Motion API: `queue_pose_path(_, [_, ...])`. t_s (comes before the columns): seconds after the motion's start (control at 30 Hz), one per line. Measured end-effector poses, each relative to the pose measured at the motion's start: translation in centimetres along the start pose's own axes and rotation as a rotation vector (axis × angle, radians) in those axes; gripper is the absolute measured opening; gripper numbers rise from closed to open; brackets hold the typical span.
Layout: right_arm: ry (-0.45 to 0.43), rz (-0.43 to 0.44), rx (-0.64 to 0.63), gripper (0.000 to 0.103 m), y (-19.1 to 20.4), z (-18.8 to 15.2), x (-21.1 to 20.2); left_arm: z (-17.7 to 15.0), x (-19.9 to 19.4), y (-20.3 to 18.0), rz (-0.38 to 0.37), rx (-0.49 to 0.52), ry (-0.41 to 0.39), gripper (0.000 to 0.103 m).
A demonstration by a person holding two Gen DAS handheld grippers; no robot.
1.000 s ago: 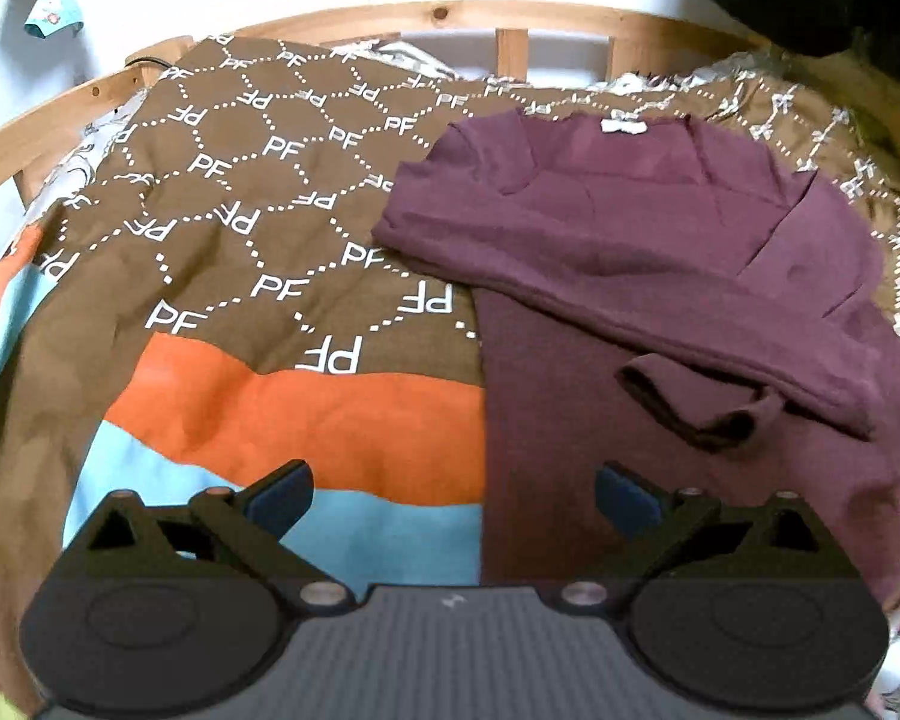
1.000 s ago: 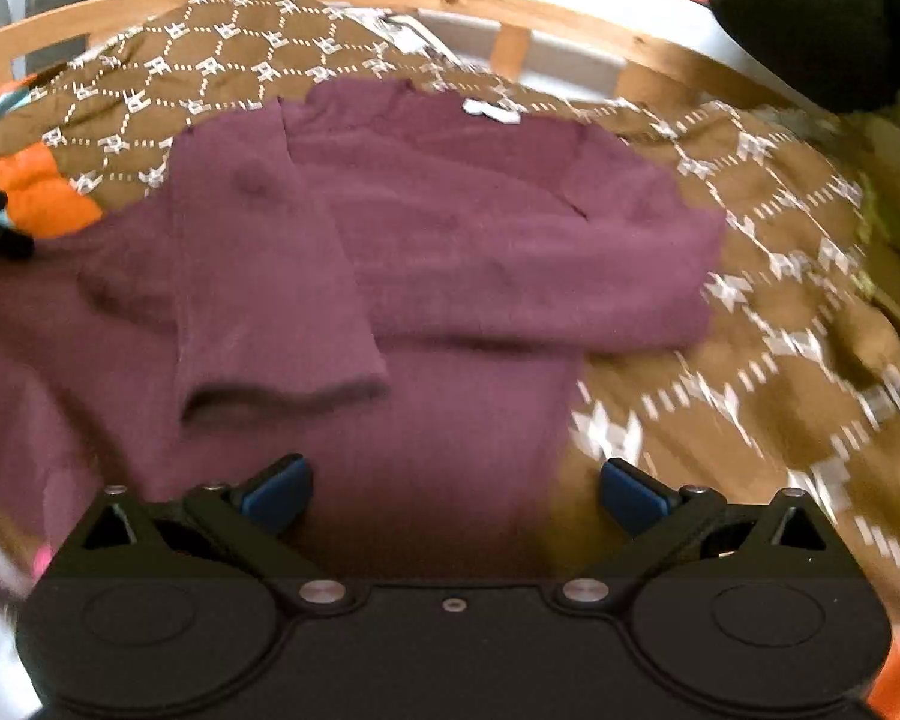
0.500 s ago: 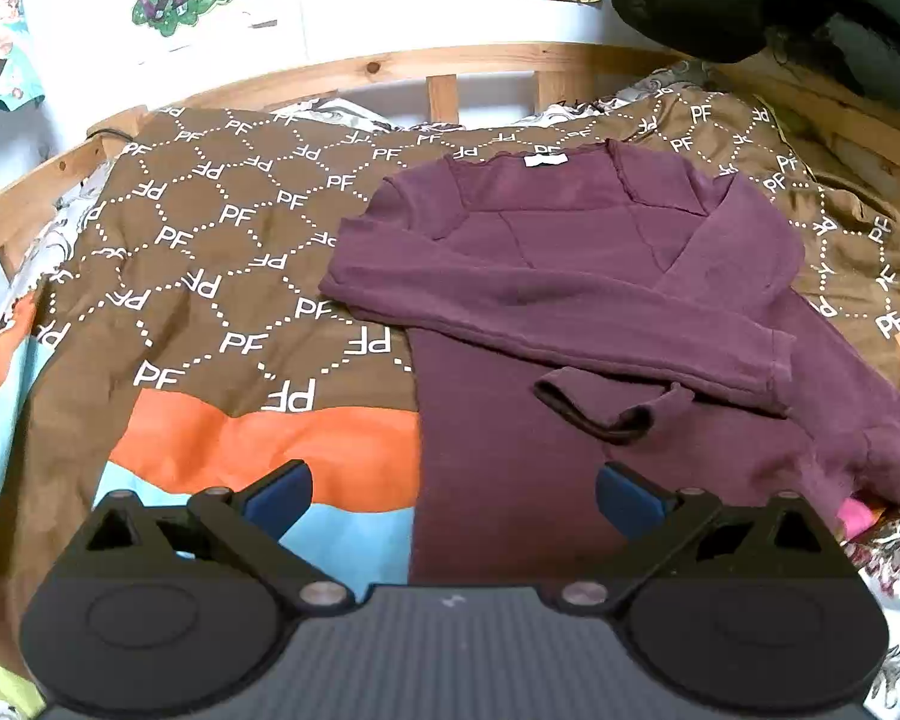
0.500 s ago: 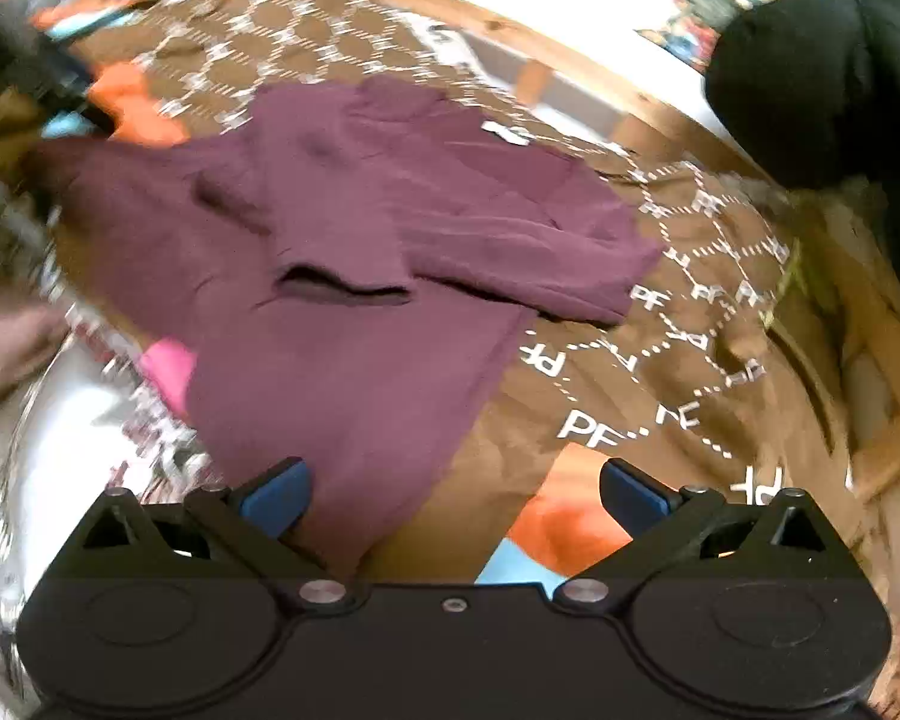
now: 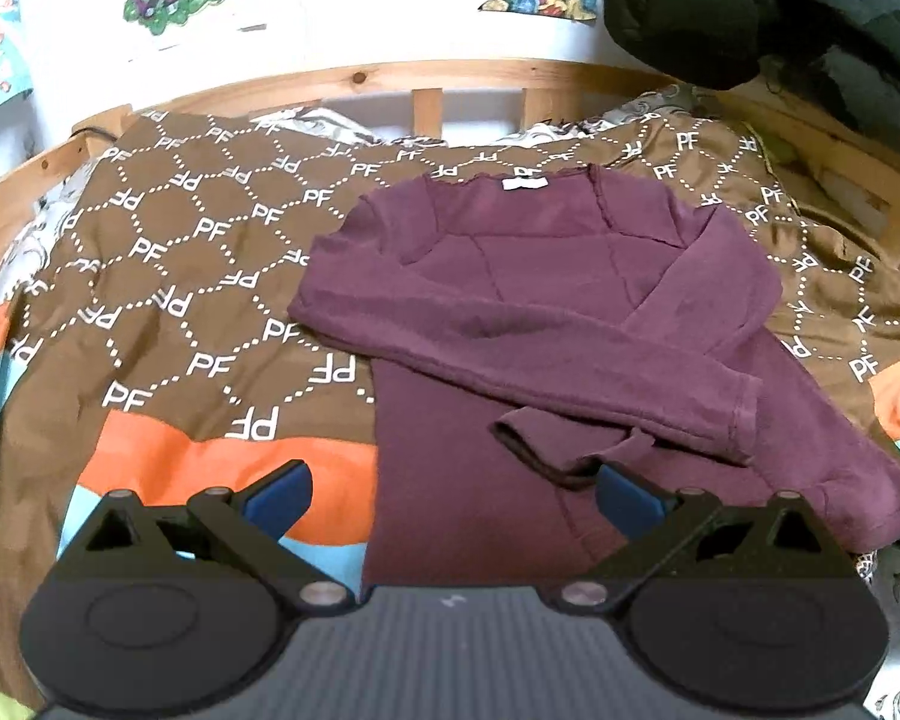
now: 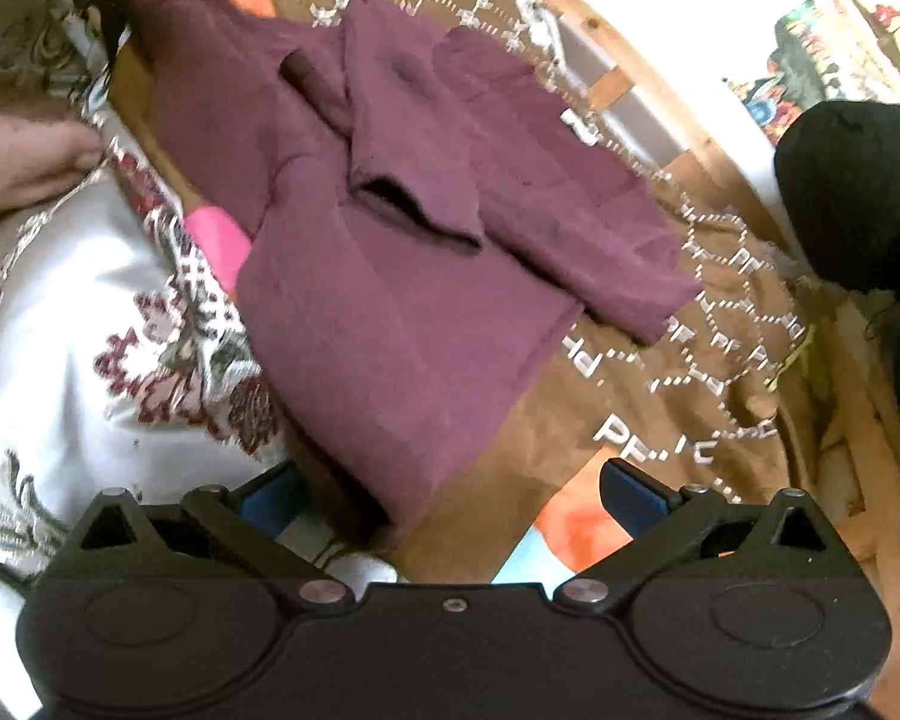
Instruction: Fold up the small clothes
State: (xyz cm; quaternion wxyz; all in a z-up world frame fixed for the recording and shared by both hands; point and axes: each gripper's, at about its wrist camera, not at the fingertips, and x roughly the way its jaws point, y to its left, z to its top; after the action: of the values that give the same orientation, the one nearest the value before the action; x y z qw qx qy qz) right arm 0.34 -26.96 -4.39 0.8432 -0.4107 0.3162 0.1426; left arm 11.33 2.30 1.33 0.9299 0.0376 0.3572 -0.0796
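Observation:
A maroon long-sleeved top (image 5: 510,324) lies flat on a brown patterned blanket (image 5: 168,252), both sleeves folded across its chest, white neck label at the far end. My left gripper (image 5: 453,501) hovers open above the top's near hem, holding nothing. In the right wrist view the same top (image 6: 402,276) runs diagonally, its hem corner close to my right gripper (image 6: 450,498), which is open and empty.
A wooden bed rail (image 5: 390,75) curves behind the blanket. Dark clothing (image 5: 750,6) is heaped at the back right. A white floral cloth (image 6: 72,330) and a pink item (image 6: 216,240) lie left of the top. A person's hand (image 6: 18,162) rests at the left.
Both grippers have pulled back from the top and stayed open. The right view swung round, bringing the floral cloth and a hand into sight. The top lies unchanged.

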Motion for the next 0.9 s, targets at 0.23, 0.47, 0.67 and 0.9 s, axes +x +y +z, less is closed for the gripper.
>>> queue_pose_path(0.23, [-0.130, -0.128, -0.005, 0.093, -0.8, 0.3, -1.6, 0.2, 0.3, -0.9, -0.019, 0.023, 0.003, 0.103])
queue_pose_path(0.47, [-0.209, -0.093, 0.034, 0.033, -1.7, 0.5, -2.8, 0.1, 0.1, -1.4, -0.092, 0.046, 0.036, 0.103])
queue_pose_path(0.67, [-0.211, -0.044, 0.105, 0.009, -1.8, 0.9, -2.7, -0.6, -0.7, -1.7, -0.158, 0.071, 0.025, 0.103])
queue_pose_path(0.9, [-0.235, 0.008, 0.331, 0.006, -5.9, 3.7, -1.7, -0.2, -1.2, -4.4, -0.274, 0.164, -0.010, 0.103])
